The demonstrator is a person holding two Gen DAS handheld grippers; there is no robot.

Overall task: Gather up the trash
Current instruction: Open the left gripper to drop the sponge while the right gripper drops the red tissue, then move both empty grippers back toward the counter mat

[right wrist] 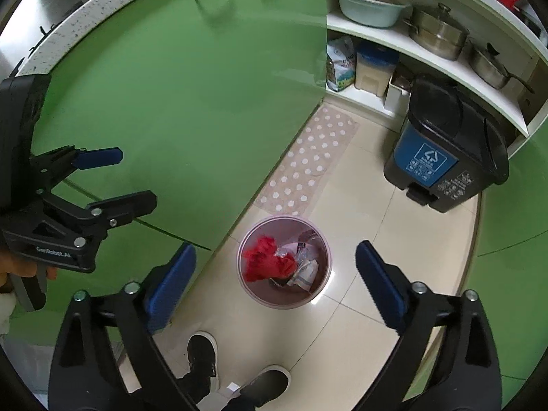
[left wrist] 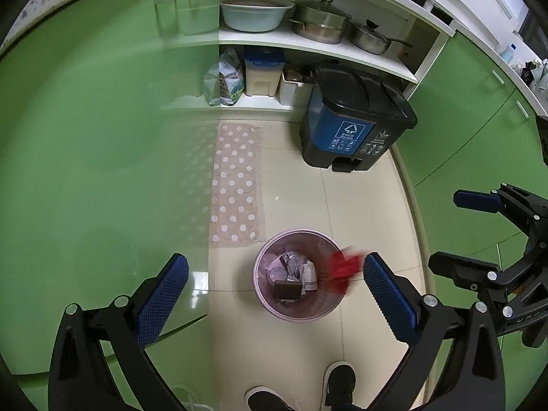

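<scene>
Right claw point(right wrist: 275, 274): jaws spread wide, released, nothing between the blue pads point(right wrist: 378, 284) and no contact with any object. Left claw point(left wrist: 275, 294): likewise spread wide and empty. Both hang above a small round waste bin point(right wrist: 322, 294) standing on the tiled floor point(right wrist: 370, 226) beside the green cabinet point(right wrist: 178, 109). A red crumpled piece of trash point(right wrist: 269, 263), motion-blurred in the left wrist view, sits at the bin's mouth over crumpled paper waste point(left wrist: 298, 269), clear of both claws. A dark lidded pedal bin point(left wrist: 352, 126) stands well apart.
</scene>
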